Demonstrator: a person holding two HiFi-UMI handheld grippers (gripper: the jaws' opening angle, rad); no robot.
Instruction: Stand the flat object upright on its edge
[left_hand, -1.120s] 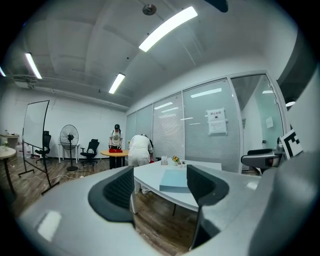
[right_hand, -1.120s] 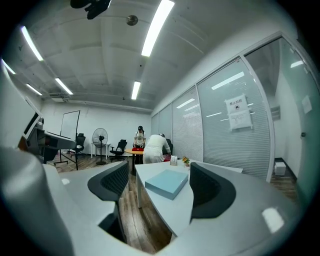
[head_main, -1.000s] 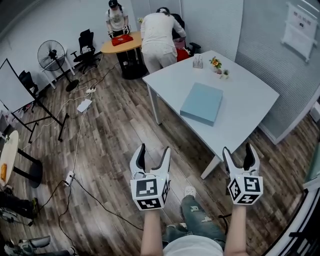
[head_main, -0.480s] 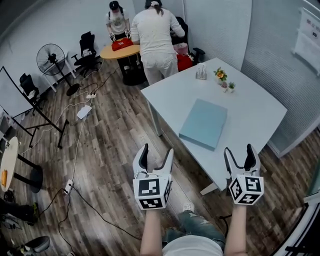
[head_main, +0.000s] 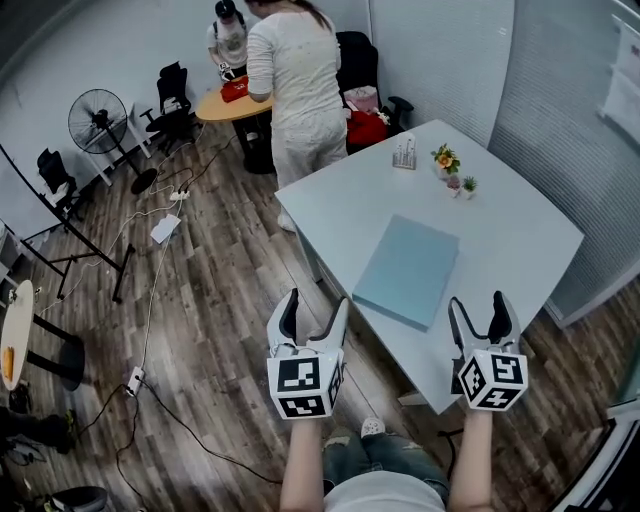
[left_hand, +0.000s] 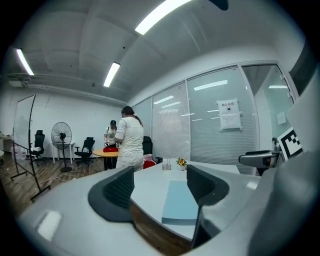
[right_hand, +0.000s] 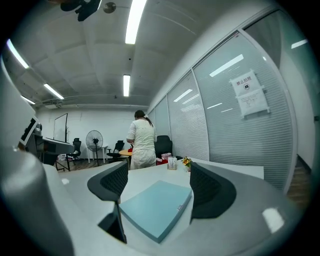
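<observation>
A flat light-blue box (head_main: 408, 271) lies on the white table (head_main: 500, 215), near its front edge; it also shows ahead as the blue box (right_hand: 156, 207) and the blue box (left_hand: 180, 202) in the gripper views. My left gripper (head_main: 312, 312) hangs open over the floor, short of the table's corner. To its right, my right gripper (head_main: 480, 315) is open at the table's near edge, just short of the box. Nothing is between either pair of jaws.
A person in white (head_main: 297, 95) stands at the table's far left corner, another person (head_main: 228, 40) behind a round orange table (head_main: 232, 100). Small flower pots (head_main: 447, 160) and a holder (head_main: 404, 153) sit at the table's back. A fan (head_main: 98, 120), chairs and floor cables (head_main: 150, 300) are left.
Both grippers have moved forward toward the table, so the table and blue box sit closer. The person in white has straightened up and shifted left. Jaws stay open.
</observation>
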